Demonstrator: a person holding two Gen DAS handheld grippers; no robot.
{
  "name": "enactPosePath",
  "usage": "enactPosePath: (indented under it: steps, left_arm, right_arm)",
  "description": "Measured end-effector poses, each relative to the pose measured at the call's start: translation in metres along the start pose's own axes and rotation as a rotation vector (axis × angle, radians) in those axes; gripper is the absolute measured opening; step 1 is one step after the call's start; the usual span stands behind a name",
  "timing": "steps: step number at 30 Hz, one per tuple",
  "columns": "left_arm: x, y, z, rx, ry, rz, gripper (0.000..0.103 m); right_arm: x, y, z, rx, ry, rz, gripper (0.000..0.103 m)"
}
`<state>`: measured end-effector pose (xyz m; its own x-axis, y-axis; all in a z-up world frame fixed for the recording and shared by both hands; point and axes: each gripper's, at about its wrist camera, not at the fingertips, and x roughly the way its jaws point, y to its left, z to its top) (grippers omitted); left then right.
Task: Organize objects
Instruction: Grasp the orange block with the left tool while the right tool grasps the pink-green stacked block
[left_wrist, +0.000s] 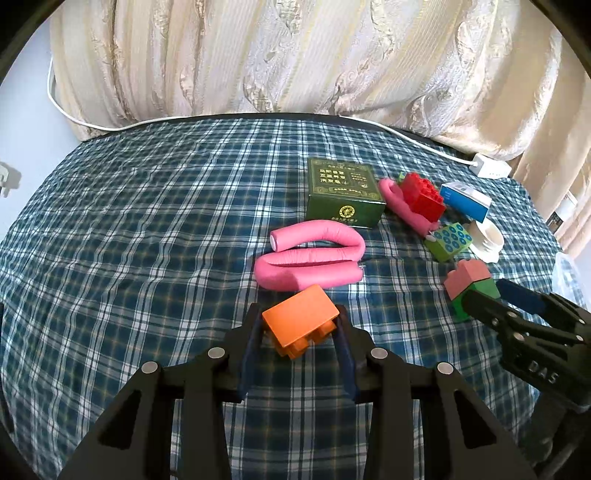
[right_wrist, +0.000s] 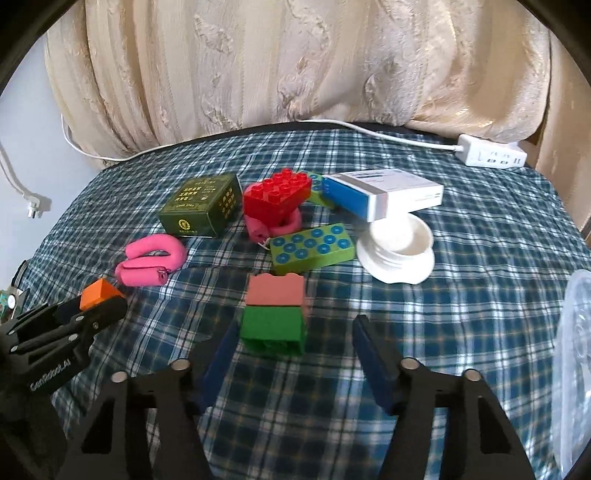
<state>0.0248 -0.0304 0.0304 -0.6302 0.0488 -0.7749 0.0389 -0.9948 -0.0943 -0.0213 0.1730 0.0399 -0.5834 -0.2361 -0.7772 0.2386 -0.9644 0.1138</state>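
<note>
My left gripper is shut on an orange toy block, held just above the checked cloth; the right wrist view shows the same block at the far left. A pink block stacked on a green block stands between the fingers of my right gripper. Its left finger is close to the green part, while a clear gap remains on the right side, so the jaws stand open around it. In the left wrist view that stack sits at the tips of the right gripper.
On the cloth lie a bent pink foam roller, a dark green box, a red block on a second pink roller, a dotted green block, a blue-white carton, a white lid and a power strip. A clear tub is at right.
</note>
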Motion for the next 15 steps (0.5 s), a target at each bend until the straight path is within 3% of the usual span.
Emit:
enactPosePath:
  steps: [10, 15]
  left_arm:
    - [0.004, -0.008, 0.0, 0.014, 0.015, -0.003, 0.039]
    - [0.01, -0.011, 0.0, 0.028, 0.019, -0.002, 0.039]
  right_arm:
    - [0.011, 0.004, 0.002, -0.009, 0.018, 0.01, 0.037]
    - [0.006, 0.003, 0.001, -0.004, 0.004, 0.022, 0.034]
